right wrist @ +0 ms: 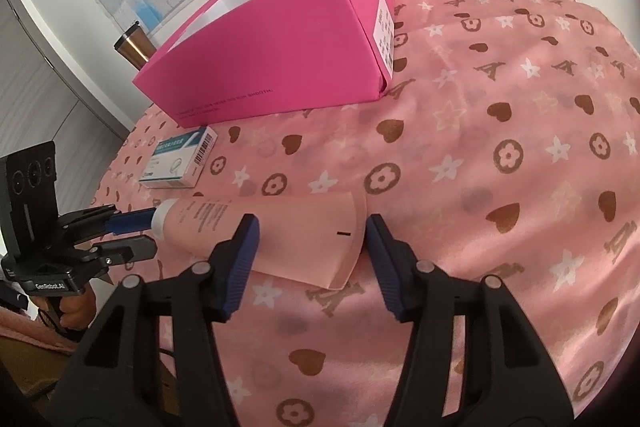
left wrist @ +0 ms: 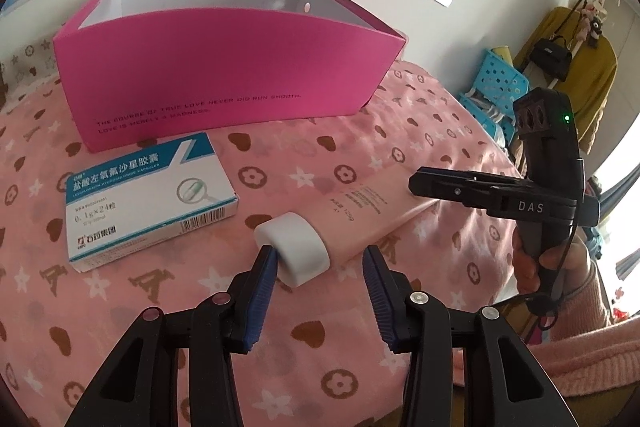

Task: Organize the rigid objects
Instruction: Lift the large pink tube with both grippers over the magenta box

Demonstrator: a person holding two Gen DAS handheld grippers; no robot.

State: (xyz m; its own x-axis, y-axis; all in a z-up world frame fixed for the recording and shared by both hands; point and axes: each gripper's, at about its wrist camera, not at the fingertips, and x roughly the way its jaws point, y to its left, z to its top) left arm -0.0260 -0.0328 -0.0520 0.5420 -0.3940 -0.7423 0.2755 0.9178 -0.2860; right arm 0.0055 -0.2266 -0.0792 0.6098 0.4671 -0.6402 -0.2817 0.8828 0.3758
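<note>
A pink tube (left wrist: pixel 360 215) with a white cap (left wrist: pixel 292 251) lies on the patterned bedspread. My left gripper (left wrist: pixel 319 251) is at the cap: its left pad (left wrist: pixel 266 267) touches the cap, while a gap shows beside the other pad. It stands open. The right wrist view shows the tube (right wrist: pixel 280 227) lying crosswise. My right gripper (right wrist: pixel 310 221) straddles the flat crimped end, open, one finger over the body and one just past the end. A white-and-blue medicine box (left wrist: pixel 148 195) lies left of the tube. Behind it stands an open magenta box (left wrist: pixel 224 75).
The magenta box (right wrist: pixel 272 55) sits near the wall, under a map. A metal tumbler (right wrist: pixel 132 47) stands behind it. Blue baskets (left wrist: pixel 496 87) and a hanging coat (left wrist: pixel 588 75) are off the bed's right side. A hand in a pink sleeve (left wrist: pixel 560 267) holds the right gripper (left wrist: pixel 414 183).
</note>
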